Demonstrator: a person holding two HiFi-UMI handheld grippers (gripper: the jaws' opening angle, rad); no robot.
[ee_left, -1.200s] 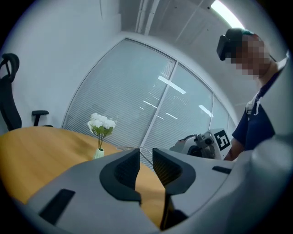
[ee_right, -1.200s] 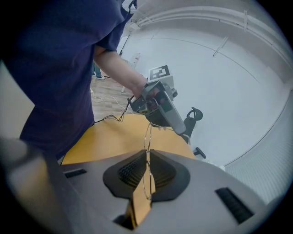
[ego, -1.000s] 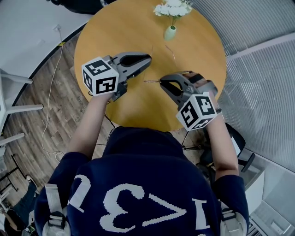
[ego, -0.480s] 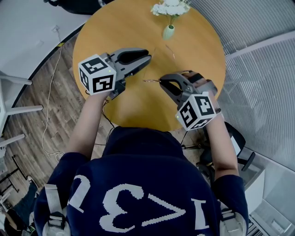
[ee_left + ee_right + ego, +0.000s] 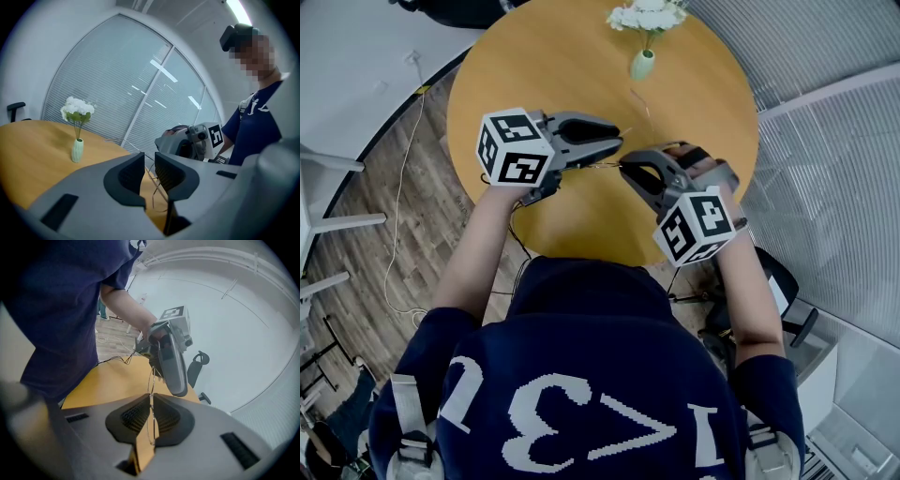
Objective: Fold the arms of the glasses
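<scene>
Thin wire-rimmed glasses (image 5: 605,166) hang above the round wooden table (image 5: 544,66), and my right gripper (image 5: 626,169) is shut on their frame. In the right gripper view the rim (image 5: 151,380) stands on edge, pinched between the pads. One arm (image 5: 642,105) sticks out toward the vase. My left gripper (image 5: 617,141) faces the right one, tip to tip. Its jaws are opening, and in the left gripper view a wire arm (image 5: 152,180) runs through the gap of the left gripper (image 5: 149,159) without the pads pressing on it.
A pale green vase (image 5: 644,64) with white flowers stands at the table's far side. Window blinds curve round the right. An office chair (image 5: 199,359) stands past the table edge. A cable (image 5: 403,178) lies on the wooden floor at the left.
My left gripper has moved right, up to the right gripper and the glasses, and its jaws have parted a little. The right gripper has kept still with the glasses.
</scene>
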